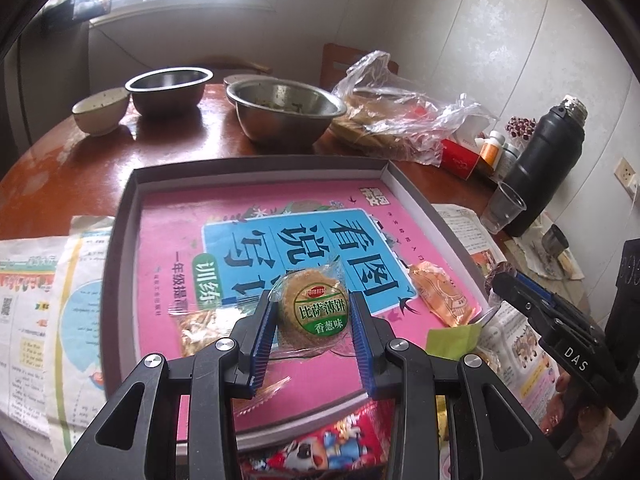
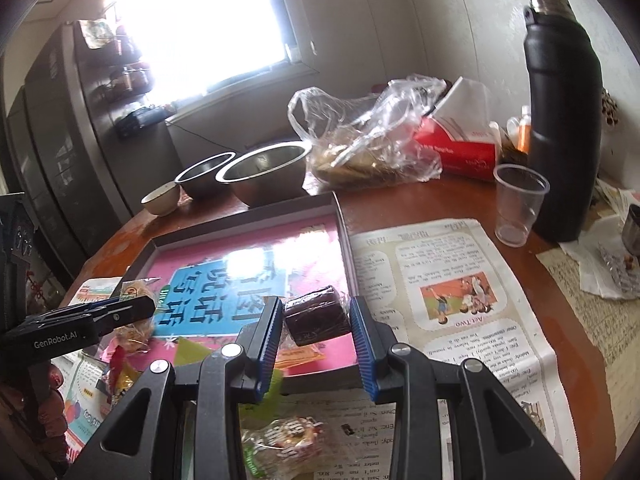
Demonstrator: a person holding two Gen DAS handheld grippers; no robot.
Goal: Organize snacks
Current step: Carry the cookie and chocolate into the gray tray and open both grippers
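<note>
Round and reddish-brown, the wooden table (image 1: 80, 168) fills both views, spread with printed sheets and a shallow grey box tray (image 1: 120, 240) lined with a pink Chinese workbook cover.

Sorting looks partway done, as I judge it. An orange-wrapped snack (image 1: 442, 296) and a clear packet of pale strips (image 1: 200, 326) already lie in the tray at centre frame. More wrapped snacks wait outside it (a red cartoon-printed pack (image 1: 320, 444) at the bottom edge among them).

The left gripper (image 1: 314, 316) is clamped on a round wrapped biscuit (image 1: 314, 308) above the tray, its green label reading 比萨薄饼 and 香葱味. The right gripper (image 2: 316, 320) holds a dark brown wrapped block (image 2: 318, 314) between its pads over the tray's right side; both still need setting down.

Gripper bodies read "DAS" and "GenRobot.AI"; the right-hand sheet shows "Act Two".
</note>
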